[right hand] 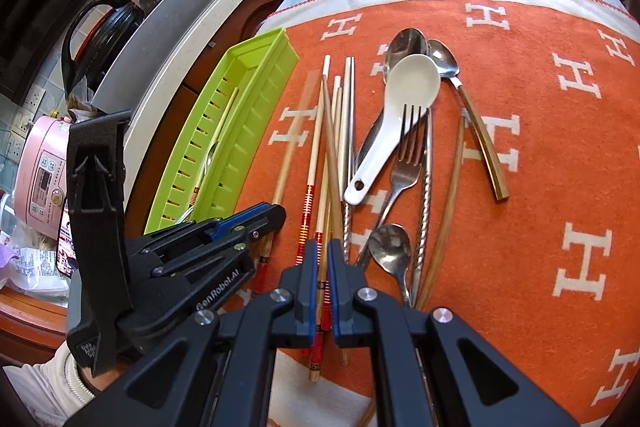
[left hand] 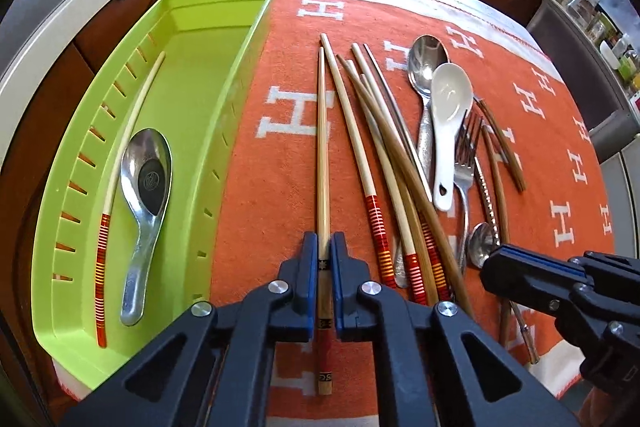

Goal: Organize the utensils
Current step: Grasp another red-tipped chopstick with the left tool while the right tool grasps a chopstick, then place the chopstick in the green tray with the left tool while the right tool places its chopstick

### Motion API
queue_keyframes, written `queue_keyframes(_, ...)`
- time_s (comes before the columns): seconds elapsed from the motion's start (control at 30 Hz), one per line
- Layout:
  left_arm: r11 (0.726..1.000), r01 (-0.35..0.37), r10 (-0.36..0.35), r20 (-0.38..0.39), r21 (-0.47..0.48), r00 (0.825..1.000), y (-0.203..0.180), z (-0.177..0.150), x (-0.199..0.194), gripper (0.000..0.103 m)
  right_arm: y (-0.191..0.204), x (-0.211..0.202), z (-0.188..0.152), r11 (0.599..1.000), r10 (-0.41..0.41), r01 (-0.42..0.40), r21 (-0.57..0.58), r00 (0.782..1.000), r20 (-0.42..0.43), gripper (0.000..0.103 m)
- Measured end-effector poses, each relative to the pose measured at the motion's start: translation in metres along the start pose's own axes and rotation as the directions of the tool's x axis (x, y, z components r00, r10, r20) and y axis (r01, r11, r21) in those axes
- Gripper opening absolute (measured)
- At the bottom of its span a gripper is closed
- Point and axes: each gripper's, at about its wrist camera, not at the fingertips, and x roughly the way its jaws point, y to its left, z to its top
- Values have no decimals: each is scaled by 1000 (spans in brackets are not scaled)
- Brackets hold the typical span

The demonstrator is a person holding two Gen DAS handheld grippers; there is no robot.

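Pale bamboo chopstick (left hand: 323, 147), red-banded end w/ black marks, straight.

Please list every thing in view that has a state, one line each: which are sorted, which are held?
Green tray: on the cloth's left edge, partly filled.
Metal spoon: lying in the tray.
Red-banded chopstick: lying in the tray beside the spoon.
Left gripper: shut on a bamboo chopstick.
Right gripper: shut on a chopstick.
White spoon: on the cloth, unsorted.
Fork: on the cloth, unsorted.

Lime-green tray (left hand: 224, 75), orange H-patterned cloth (left hand: 280, 179)
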Motion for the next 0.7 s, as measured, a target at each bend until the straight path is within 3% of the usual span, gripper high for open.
queue_keyframes(0.3,1000,15,-14,148,-4,989,13,9,-66,4,13,0,7,999,-17,17,-35,1000,8,5)
queue_keyframes(0.47,999,-28,32,210,-21,977,44,21,-97,4,27,8,13,997,-35,35,-63,999,3,5)
queue_keyframes(0.57,998,-59,64,212,-30,975,64,27,-96,4,36,19,17,996,-52,51,-75,999,-8,5)
queue_keyframes(0.7,998,-50,55,172,-37,984,89,30,-85,4,43,34,22,991,-106,104,-88,994,-17,5)
